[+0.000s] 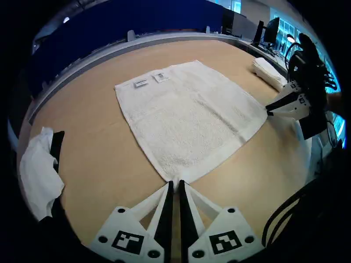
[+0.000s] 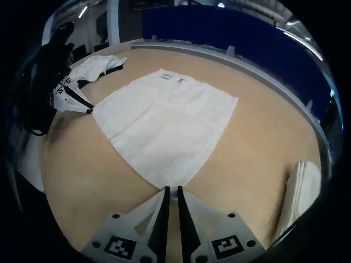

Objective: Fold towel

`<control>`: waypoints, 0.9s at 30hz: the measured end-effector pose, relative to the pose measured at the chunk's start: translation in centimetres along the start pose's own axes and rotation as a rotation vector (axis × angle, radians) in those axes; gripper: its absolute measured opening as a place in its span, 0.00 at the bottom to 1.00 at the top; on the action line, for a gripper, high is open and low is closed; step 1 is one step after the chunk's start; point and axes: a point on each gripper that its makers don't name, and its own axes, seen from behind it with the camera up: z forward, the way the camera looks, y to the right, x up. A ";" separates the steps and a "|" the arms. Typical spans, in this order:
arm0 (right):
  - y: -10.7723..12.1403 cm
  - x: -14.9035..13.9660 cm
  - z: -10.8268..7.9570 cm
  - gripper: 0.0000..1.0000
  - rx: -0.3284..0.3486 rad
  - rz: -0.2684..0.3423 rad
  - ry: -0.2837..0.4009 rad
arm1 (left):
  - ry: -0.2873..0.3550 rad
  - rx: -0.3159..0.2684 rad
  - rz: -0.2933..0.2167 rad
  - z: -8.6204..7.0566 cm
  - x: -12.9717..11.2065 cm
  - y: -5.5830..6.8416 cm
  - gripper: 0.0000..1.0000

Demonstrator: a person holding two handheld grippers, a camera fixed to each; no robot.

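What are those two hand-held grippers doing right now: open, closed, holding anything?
Left hand-held gripper: closed, pinching a corner of the towel.
Right hand-held gripper: closed, pinching another corner of the towel.

The towel (image 1: 188,114) loses its near corner between the closed jaws of the left gripper (image 1: 174,186). Another corner is covered the same way by the right gripper (image 2: 171,190). Two labels (image 1: 161,78) by the towel's far edge are too small to read. At the left edge of the table (image 1: 101,149) a crumpled cloth (image 1: 38,173) is cut off by the picture's rim. The folded stack (image 2: 302,193) at the table's right edge is blurred and partly cut off. The gloved hand (image 2: 46,70) on the left gripper is too dark to make out.
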 end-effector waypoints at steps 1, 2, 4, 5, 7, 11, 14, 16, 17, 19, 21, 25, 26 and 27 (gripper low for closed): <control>0.0 0.1 0.0 0.13 0.001 0.001 0.000 | 0.000 -0.001 -0.002 0.0 0.0 0.0 0.09; 0.1 0.1 -0.1 0.13 0.001 0.002 0.001 | 0.000 -0.001 -0.005 0.0 0.0 0.1 0.09; 0.2 0.3 -0.2 0.12 -0.001 0.003 0.006 | 0.003 -0.004 -0.008 -0.2 0.2 0.2 0.09; 0.2 0.5 -0.3 0.13 -0.002 0.004 0.009 | 0.004 -0.006 -0.009 -0.2 0.2 0.3 0.09; 0.4 0.8 -0.6 0.13 -0.002 0.005 0.015 | 0.007 -0.009 -0.015 -0.4 0.4 0.4 0.09; 0.5 1.5 -1.2 0.12 -0.001 0.007 0.031 | 0.019 -0.012 -0.028 -1.0 1.1 0.5 0.09; 0.6 2.0 -1.6 0.12 -0.002 0.006 0.042 | 0.032 -0.011 -0.032 -1.5 1.7 0.5 0.09; 0.6 2.3 -1.9 0.12 -0.001 0.004 0.047 | 0.041 -0.008 -0.034 -1.8 2.3 0.4 0.09; 0.6 2.5 -2.1 0.12 -0.001 0.004 0.050 | 0.046 -0.007 -0.035 -2.1 2.6 0.4 0.09; 0.5 2.7 -2.3 0.12 0.001 0.004 0.056 | 0.055 -0.006 -0.038 -2.5 3.1 0.3 0.09; 0.4 3.0 -2.7 0.12 0.002 0.006 0.062 | 0.064 -0.007 -0.042 -2.9 3.7 0.3 0.09; 0.2 3.6 -3.4 0.12 0.004 0.011 0.077 | 0.077 -0.009 -0.045 -3.8 4.5 0.4 0.09; 0.2 3.8 -3.6 0.12 0.004 0.012 0.081 | 0.079 -0.009 -0.045 -4.0 4.6 0.4 0.09; 0.2 3.9 -3.8 0.12 0.004 0.013 0.084 | 0.080 -0.011 -0.044 -4.1 4.7 0.5 0.09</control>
